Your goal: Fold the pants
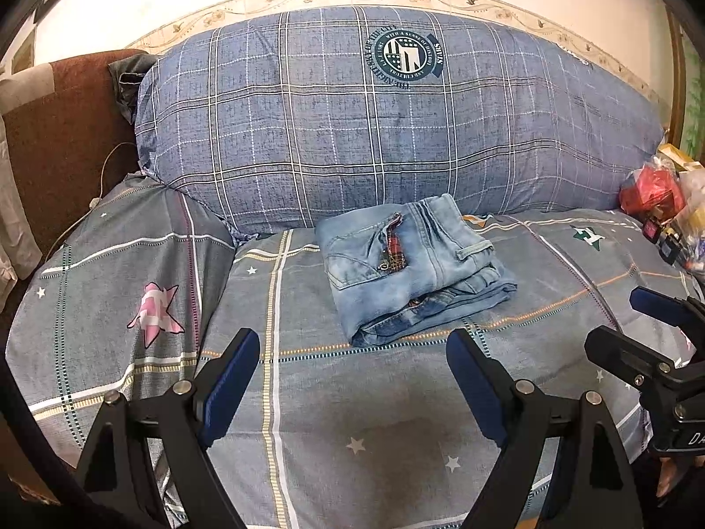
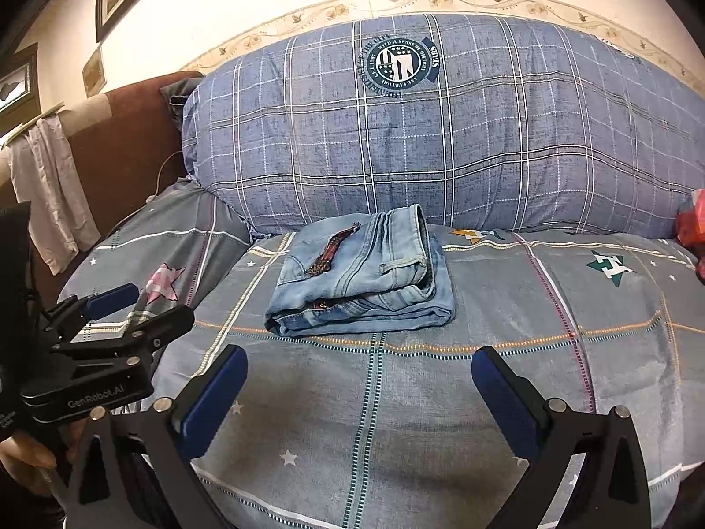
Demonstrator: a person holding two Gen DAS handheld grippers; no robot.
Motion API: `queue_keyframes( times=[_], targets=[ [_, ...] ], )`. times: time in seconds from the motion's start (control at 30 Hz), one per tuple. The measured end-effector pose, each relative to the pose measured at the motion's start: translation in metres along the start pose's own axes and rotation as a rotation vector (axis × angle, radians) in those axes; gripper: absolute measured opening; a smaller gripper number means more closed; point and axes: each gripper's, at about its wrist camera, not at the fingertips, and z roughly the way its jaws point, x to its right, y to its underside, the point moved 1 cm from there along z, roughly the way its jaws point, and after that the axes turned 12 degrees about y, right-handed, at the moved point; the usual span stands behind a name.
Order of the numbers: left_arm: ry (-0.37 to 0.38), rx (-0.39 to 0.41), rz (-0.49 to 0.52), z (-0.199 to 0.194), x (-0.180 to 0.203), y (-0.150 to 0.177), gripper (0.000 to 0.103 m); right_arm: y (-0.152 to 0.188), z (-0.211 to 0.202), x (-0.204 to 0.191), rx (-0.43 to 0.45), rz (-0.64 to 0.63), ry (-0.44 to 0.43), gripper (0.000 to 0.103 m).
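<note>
A pair of light blue jeans [image 1: 410,269] lies folded into a compact stack on the grey checked bedsheet [image 1: 335,396], just in front of the big blue plaid pillow. A red tartan lining shows at the fly. My left gripper [image 1: 352,344] hovers open just in front of the stack, nothing between its blue pads. In the right wrist view the same jeans [image 2: 361,273] sit ahead, and my right gripper [image 2: 359,361] is open and empty, a short way back from them. Each gripper also shows in the other's view: the right gripper [image 1: 634,322] and the left gripper [image 2: 136,308].
A large blue plaid pillow [image 1: 396,119] leans on the wall behind the jeans. A grey pillow with a pink star [image 1: 123,282] lies at the left beside a brown headboard [image 1: 61,132]. Plastic bags with red packets [image 1: 661,203] crowd the right edge.
</note>
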Motion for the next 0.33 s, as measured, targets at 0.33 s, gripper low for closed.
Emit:
queue_keyframes(
  times=[0.33],
  targets=[
    [0.002,-0.002,-0.02,0.0036,-0.004,0.0017,0.087,0.0025,0.0066,-0.0005,-0.021,-0.012,-0.009,0.103]
  ],
)
